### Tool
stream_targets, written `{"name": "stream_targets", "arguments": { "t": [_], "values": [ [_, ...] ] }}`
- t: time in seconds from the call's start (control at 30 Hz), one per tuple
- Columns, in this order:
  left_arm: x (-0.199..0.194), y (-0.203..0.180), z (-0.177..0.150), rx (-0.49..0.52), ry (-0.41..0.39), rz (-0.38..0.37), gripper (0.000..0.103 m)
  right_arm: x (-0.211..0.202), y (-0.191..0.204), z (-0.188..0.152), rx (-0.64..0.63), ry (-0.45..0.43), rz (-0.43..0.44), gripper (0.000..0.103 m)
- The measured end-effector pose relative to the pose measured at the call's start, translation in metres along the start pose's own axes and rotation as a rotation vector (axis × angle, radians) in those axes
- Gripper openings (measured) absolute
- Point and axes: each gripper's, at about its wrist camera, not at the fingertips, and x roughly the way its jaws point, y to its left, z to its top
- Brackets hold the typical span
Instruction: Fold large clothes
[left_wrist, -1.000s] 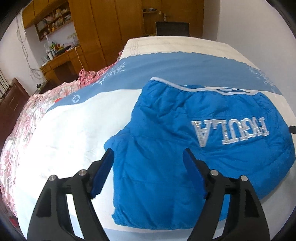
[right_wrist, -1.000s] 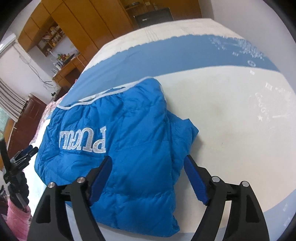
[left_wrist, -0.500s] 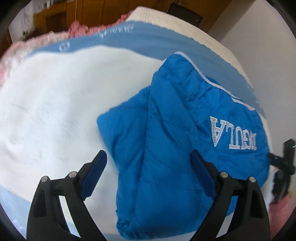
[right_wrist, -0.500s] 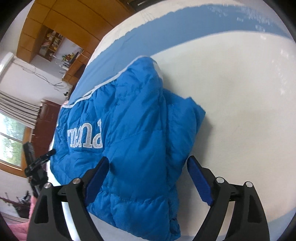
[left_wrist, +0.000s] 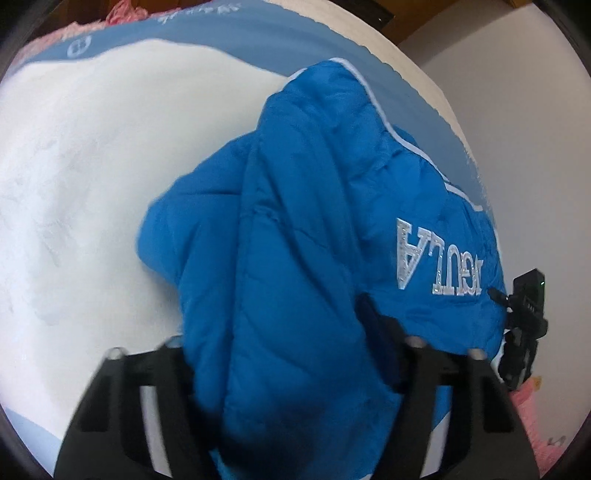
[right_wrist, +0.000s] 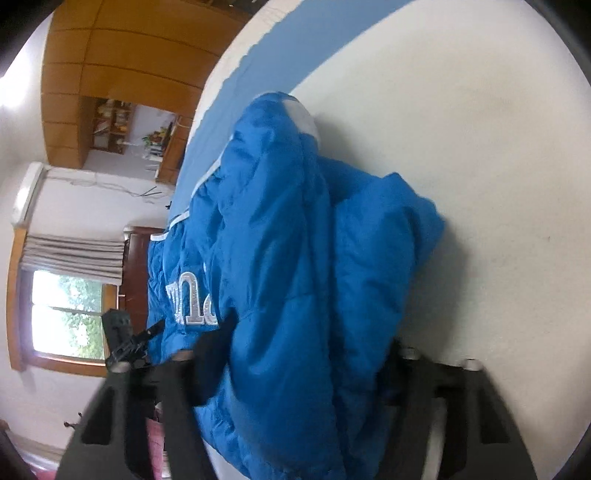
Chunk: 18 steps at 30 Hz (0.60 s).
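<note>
Blue puffer jacket (left_wrist: 295, 240) lying on white-and-blue bedspread (left_wrist: 81, 177), already folded into a compact bundle, silver embroidered lettering (left_wrist: 436, 258) facing up.

Step in hand: taking hold of near edge of the bundle at both corners.

Left gripper (left_wrist: 291, 373): jaws just closing, thick padded fold bunched between them, pads buried in fabric; judged clamped on the jacket's near left corner. Fingertips hidden by cloth.

Right gripper (right_wrist: 306, 369): jaws likewise just closing, padded fold filling the gap and bulging over both fingers; judged clamped on the near right corner. Left gripper also visible as a dark shape (right_wrist: 125, 339) at far edge of right wrist view.

Fabric visibly gathered and raised at both grips; rest of jacket resting on bedspread.

Next move, as judged: lift both corners together and carry near edge over toward the white-trimmed far edge (left_wrist: 388, 122) for a further fold. Calls for even height and matched travel on both sides, else bundle skews. Slippery, springy padding likely to slide out of a shallow grip; firm hold needed before lifting. Existing fold layers liable to separate if pulled unevenly.
</note>
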Motion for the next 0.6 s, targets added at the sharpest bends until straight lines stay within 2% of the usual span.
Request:
{"name": "stream_targets", "arguments": {
  "t": [0.03,0.07,0.13,0.23,0.37,0.6],
  "values": [
    [-0.003,-0.002,-0.001,0.002,-0.005,0.006,0.046,-0.002,0.002,-0.002,-0.002,-0.004,0.007,0.033],
    [-0.008,-0.005,-0.003,0.007,-0.017,0.014,0.043,-0.006,0.006,-0.005,-0.01,-0.009,0.011,0.028],
    [-0.017,-0.015,-0.006,0.028,-0.041,0.031,0.033,-0.015,0.017,-0.01,-0.025,-0.024,0.029,0.024],
    [-0.039,-0.032,-0.016,0.058,-0.075,0.048,0.027,-0.032,0.042,-0.02,-0.06,-0.038,0.047,0.022],
    [-0.073,-0.047,-0.038,0.076,-0.084,0.025,0.024,-0.057,0.079,-0.046,-0.147,-0.034,0.023,0.021],
    [-0.116,-0.045,-0.108,0.052,-0.033,0.013,0.024,-0.087,0.098,-0.124,-0.156,0.026,0.006,0.021]
  ]
}}
